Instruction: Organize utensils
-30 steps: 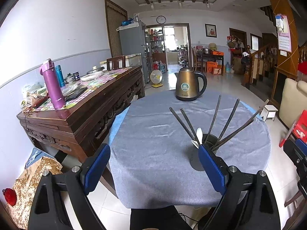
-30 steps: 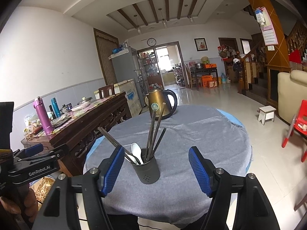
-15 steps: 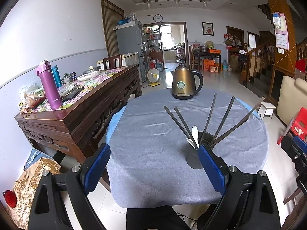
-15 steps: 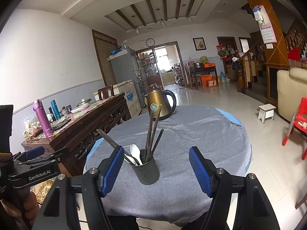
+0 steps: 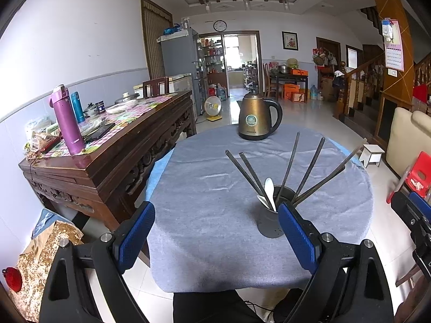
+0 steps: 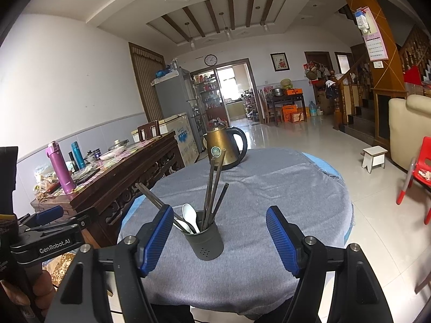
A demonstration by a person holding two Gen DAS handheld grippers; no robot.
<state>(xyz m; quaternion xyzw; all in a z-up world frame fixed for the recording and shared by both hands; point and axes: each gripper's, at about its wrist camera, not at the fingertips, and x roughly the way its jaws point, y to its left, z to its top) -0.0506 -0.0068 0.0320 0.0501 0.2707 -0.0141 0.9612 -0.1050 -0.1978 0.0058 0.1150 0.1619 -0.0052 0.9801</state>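
Observation:
A dark grey utensil cup stands near the front of a round table covered by a grey cloth. It holds several dark chopsticks fanned out and a white spoon. My left gripper is open and empty, held back at the table's front edge, the cup by its right finger. My right gripper is open and empty, with the cup standing just beyond, between its fingers.
A bronze electric kettle stands at the table's far side. A carved wooden sideboard with bottles and dishes stands to the left. A white stool, a red chair and a sofa are on the right.
Both grippers have drawn back a little and tilted up slightly; the cup sits a bit lower in both views. The utensils have not moved.

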